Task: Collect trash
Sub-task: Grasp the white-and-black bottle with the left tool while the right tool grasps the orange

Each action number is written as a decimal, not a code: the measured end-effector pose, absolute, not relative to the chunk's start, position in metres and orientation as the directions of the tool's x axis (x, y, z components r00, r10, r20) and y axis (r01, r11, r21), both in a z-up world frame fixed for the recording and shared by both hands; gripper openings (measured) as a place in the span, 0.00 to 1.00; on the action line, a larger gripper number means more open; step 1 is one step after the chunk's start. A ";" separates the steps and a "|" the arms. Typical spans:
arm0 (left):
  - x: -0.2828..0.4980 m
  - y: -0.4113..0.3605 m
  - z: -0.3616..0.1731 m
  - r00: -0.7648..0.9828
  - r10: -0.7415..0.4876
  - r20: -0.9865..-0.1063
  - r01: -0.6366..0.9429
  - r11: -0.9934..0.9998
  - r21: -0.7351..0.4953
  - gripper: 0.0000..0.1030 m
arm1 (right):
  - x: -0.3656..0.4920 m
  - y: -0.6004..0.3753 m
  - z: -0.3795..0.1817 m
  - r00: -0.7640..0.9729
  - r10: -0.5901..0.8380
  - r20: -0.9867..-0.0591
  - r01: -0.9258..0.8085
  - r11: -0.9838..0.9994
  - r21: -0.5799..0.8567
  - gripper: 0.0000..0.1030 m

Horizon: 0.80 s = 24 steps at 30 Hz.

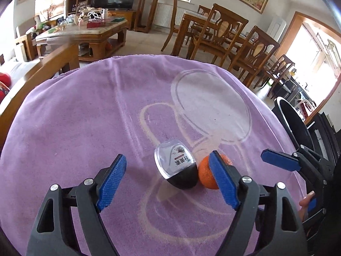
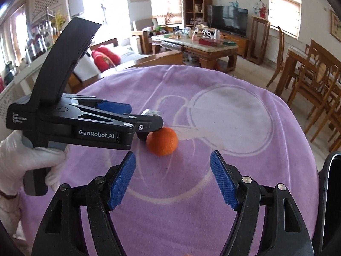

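Observation:
A small plastic cup (image 1: 177,168) with a black base and a clear printed film lid lies on its side on the purple cloth (image 1: 85,128). An orange (image 1: 204,176) touches its right side. My left gripper (image 1: 168,179) is open, its fingers standing either side of the cup without pressing on it; its right finger covers part of the orange. In the right wrist view the orange (image 2: 163,141) lies ahead of my open right gripper (image 2: 173,179), nothing between its pads. There the left gripper (image 2: 147,117), held by a white-gloved hand (image 2: 27,160), hides most of the cup (image 2: 151,113).
A black bin (image 1: 294,123) stands off the table's right edge, also seen as bin (image 2: 330,192). One blue pad (image 1: 279,160) of the right gripper shows at the right. Wooden dining chairs (image 1: 223,34), a cluttered coffee table (image 2: 202,44) and a sofa lie beyond the table.

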<state>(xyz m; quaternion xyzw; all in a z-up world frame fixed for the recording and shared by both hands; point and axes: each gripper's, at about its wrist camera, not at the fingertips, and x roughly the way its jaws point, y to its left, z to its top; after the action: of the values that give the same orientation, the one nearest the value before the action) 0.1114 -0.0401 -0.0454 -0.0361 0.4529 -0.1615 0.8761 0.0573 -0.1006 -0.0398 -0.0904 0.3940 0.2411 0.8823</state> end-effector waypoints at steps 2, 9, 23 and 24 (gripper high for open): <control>0.112 -0.037 -0.046 0.546 -0.291 -0.785 0.230 0.954 -0.193 0.77 | 0.063 -0.092 -0.044 0.565 0.348 -0.748 -0.501 0.865 0.024 0.70; 0.110 -0.034 -0.045 0.573 -0.294 -0.765 0.238 0.953 -0.189 0.77 | 0.090 -0.079 -0.053 0.551 0.323 -0.769 -0.529 0.849 -0.023 0.55; 0.115 -0.037 -0.043 0.572 -0.303 -0.762 0.266 0.948 -0.176 0.78 | 0.101 -0.095 -0.059 0.521 0.298 -0.800 -0.489 0.872 0.007 0.35; 0.114 -0.041 -0.044 0.570 -0.293 -0.767 0.275 0.948 -0.158 0.77 | 0.100 -0.100 -0.059 0.523 0.298 -0.799 -0.477 0.879 0.015 0.35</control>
<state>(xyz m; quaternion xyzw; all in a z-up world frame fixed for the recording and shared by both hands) 0.1142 -0.0408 -0.0435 -0.0107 0.4349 -0.1601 0.8861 0.1000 -0.1002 -0.0592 -0.1031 0.4343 0.2235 0.8665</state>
